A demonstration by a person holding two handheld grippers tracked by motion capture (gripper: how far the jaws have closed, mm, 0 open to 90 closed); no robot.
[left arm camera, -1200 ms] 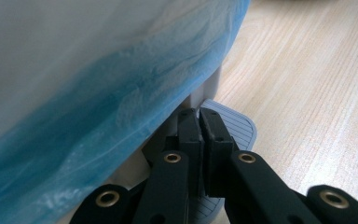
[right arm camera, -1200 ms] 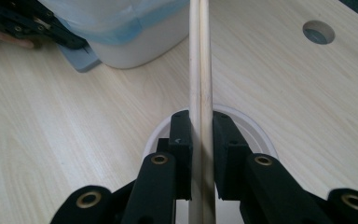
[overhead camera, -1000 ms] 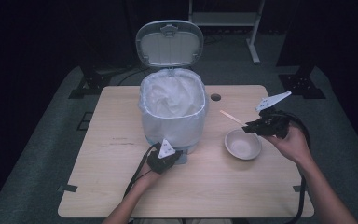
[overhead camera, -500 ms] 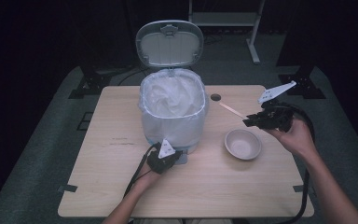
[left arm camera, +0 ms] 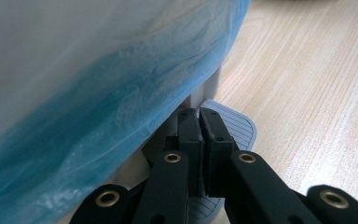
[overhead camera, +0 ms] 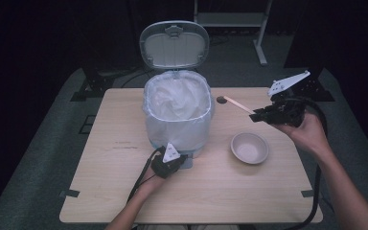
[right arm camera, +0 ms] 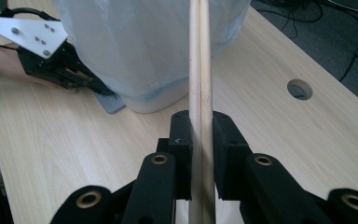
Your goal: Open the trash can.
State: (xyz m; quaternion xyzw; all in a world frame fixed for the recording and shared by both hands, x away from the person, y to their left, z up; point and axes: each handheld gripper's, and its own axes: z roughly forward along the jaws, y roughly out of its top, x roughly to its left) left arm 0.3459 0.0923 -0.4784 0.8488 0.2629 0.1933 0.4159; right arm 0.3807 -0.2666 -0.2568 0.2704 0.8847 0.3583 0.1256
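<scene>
1. Chopsticks (right arm camera: 200,70), a wooden pair lying side by side, are clamped between the fingers of the right gripper (overhead camera: 261,115); in the high view they stick out toward the bin, tips above the desk near a round hole (overhead camera: 220,99).
2. Right gripper sits in the person's right hand (overhead camera: 306,132) above the right part of the desk (overhead camera: 249,201), with its grey plate on top.
3. Bowl (overhead camera: 249,147), empty and pale, stands on the desk just below and to the left of that gripper, apart from the bin.
4. Bin (overhead camera: 177,115), lined with a white bag, stands mid-desk with its lid (overhead camera: 174,44) upright and open.
5. Left gripper (overhead camera: 179,158) is at the foot of the bin; its fingers are closed together with nothing between them, and their tips rest on the grey ribbed pedal (left arm camera: 235,126).
6. Blue edge of the bag (left arm camera: 121,107) hangs just above those fingers in the left gripper view.
</scene>
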